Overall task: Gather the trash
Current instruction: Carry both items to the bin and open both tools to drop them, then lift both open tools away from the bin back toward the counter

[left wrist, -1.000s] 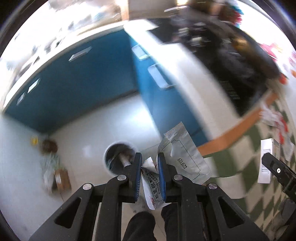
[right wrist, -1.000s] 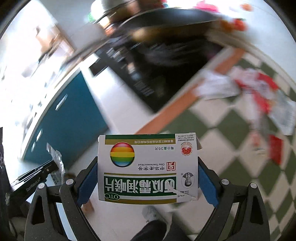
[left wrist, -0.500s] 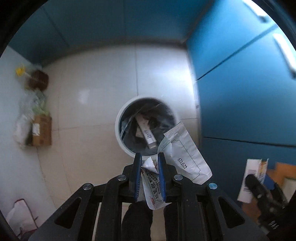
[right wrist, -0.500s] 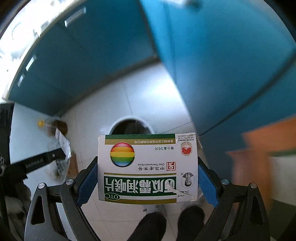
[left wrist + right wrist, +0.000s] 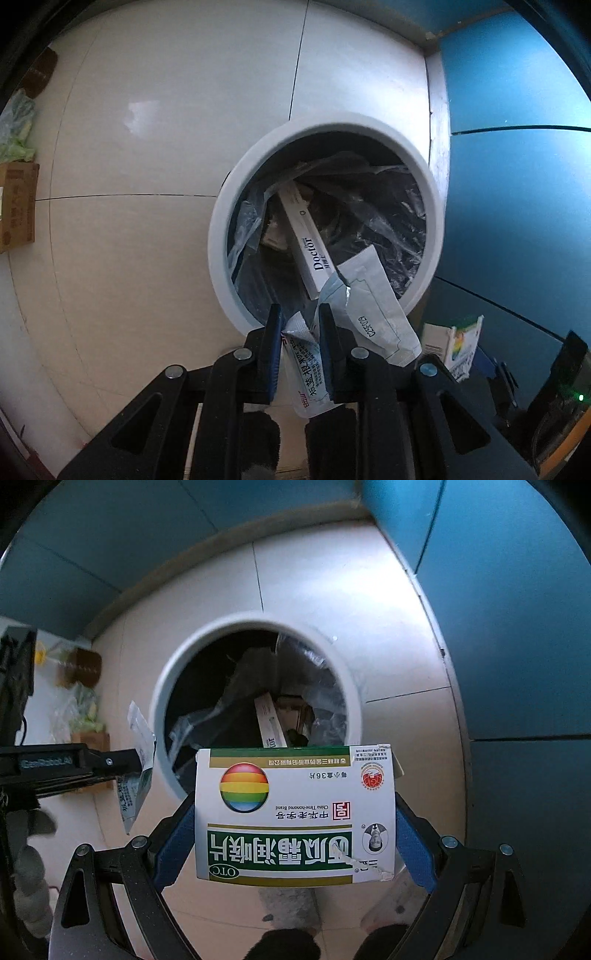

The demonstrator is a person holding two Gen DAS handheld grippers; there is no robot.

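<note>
Nearest me, my left gripper (image 5: 300, 354) is clamped on a bunch of wrappers (image 5: 373, 314); their free ends already hang over the near rim of the bin (image 5: 221, 236), with the mouth just ahead and slightly right. My right gripper (image 5: 295, 834) pinches a medicine box (image 5: 295, 812) across its short ends, long axis running left to right, flat face toward the camera. In that view the box's far edge overlaps only the near rim, so the mouth lies ahead of it. I judge the left load nearer to dropping in; the right needs carrying forward first. Inside the lined bin lies a long white carton (image 5: 306, 240), pointing near to far.
</note>
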